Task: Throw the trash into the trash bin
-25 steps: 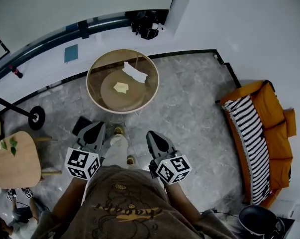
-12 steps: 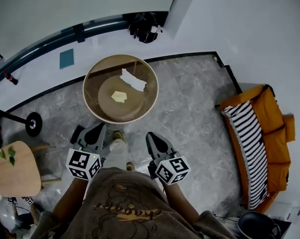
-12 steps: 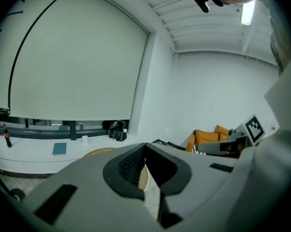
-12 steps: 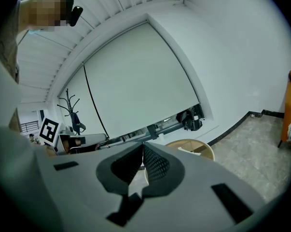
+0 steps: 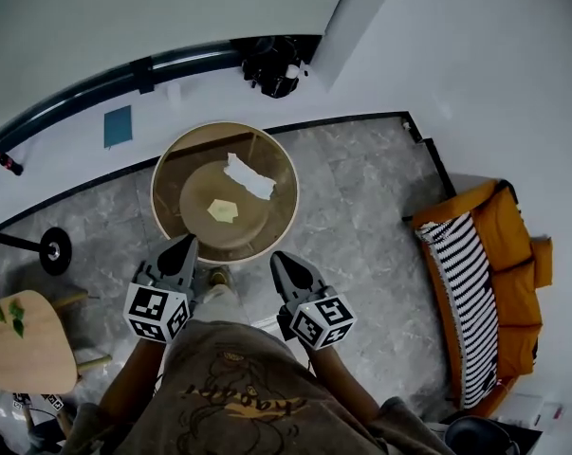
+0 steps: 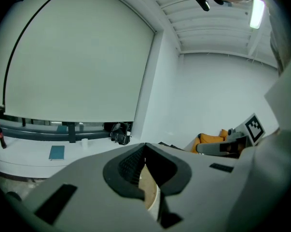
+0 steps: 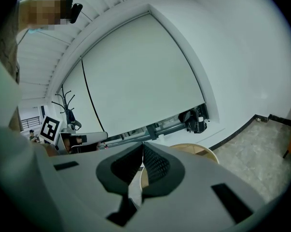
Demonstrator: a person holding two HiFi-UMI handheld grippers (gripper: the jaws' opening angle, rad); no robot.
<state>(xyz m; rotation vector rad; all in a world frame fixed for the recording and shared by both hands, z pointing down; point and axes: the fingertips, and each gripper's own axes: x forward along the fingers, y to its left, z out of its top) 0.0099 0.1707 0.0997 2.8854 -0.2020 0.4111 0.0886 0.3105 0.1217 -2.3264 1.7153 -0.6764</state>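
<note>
left gripper (image 5: 183, 249): jaws pressed together, nothing in them, tips hanging just short of the table's near rim
right gripper (image 5: 282, 263): same deal, jaws together and empty, also just off the near rim
grippers total: two, side by side with a gap between them, both pointing toward the table
marker cubes: two, left cube (image 5: 156, 313) and right cube (image 5: 322, 322), one at the back of each gripper
person: one, brown printed shirt (image 5: 238, 387) fills the bottom of the head view, one pale trouser leg (image 5: 221, 297) showing between the grippers
round table (image 5: 156, 197): one, wooden rim with a see-through top and a wooden disc lower down, right in front of both grippers
trash: two pieces, both inside the table's ring and well apart from the grippers
white crumpled paper (image 5: 248, 175): far-right part of the table
yellow crumpled scrap (image 5: 221, 210): near the middle, closer to the grippers; can't tell if it sits on the top or on the lower disc
sofa (image 5: 513, 254): one, orange, off to the right, with one black-and-white striped throw (image 5: 461, 282) along it
small wooden side table (image 5: 25, 358): one, bottom left, green leaves (image 5: 10, 313) on it
teal pad (image 5: 118, 126): one, flat on the white ledge behind the table
black bundle (image 5: 271, 64): one, in the corner by the wall
dark round thing (image 5: 475, 436): bottom-right edge, cut off, can't tell if it's the bin
</note>
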